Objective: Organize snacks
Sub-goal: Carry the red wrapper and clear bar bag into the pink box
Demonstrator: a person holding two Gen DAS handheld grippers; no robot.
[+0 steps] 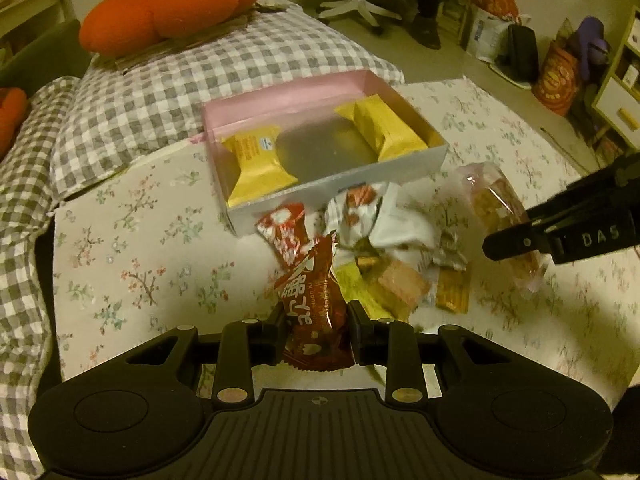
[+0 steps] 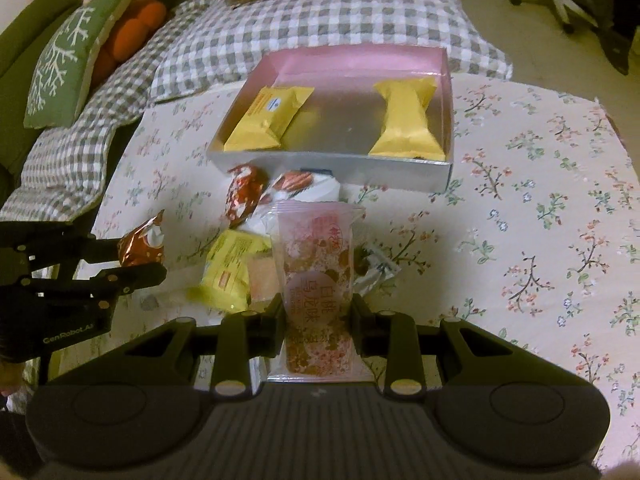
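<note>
My left gripper (image 1: 316, 322) is shut on a dark red snack packet (image 1: 316, 304), held above the floral cloth. My right gripper (image 2: 318, 312) is shut on a pink clear-wrapped pastry packet (image 2: 316, 264). Ahead lies an open silver box with a pink inner wall (image 1: 304, 92) (image 2: 360, 62), holding two yellow packets, one at its left (image 1: 256, 160) (image 2: 268, 118) and one at its right (image 1: 388, 126) (image 2: 408, 120). A pile of loose snacks (image 1: 372, 236) (image 2: 240, 256) lies between the box and the grippers. In the right wrist view the left gripper (image 2: 140, 264) shows at the left with its red packet (image 2: 144, 246).
A grey checked quilt (image 1: 168, 76) and an orange plush cushion (image 1: 172, 4) lie behind the box. A green pillow (image 2: 72, 52) sits at far left. A white chair base (image 1: 356, 4), bags (image 1: 556, 76) and a cabinet (image 1: 620, 92) stand on the floor beyond the floral cloth (image 2: 540, 200).
</note>
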